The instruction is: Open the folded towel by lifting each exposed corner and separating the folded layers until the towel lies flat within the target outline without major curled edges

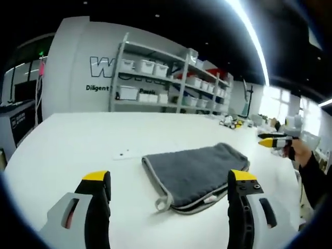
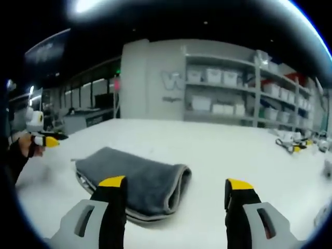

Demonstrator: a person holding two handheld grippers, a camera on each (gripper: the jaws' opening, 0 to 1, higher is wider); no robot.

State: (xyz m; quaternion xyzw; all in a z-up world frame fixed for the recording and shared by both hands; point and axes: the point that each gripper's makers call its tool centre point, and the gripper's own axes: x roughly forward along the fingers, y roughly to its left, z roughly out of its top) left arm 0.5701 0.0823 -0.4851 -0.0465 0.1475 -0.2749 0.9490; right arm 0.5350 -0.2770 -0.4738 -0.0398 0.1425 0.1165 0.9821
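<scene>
1. Folded grey towel lay low centre on the white table, still unopened.
2. I held left gripper and right gripper wide apart and empty, flanking it to reach the corners.

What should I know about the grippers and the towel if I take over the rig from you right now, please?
Left gripper: open, holding nothing, hovering just short of the towel.
Right gripper: open, holding nothing, above the towel's other side.
Towel: folded, grey, lying on the white table, hanging loop at the near corner in the left gripper view.
Done: nothing; no layer lifted.
Left: lift each corner, separate the layers, spread it flat. I cannot make out a target outline.
</scene>
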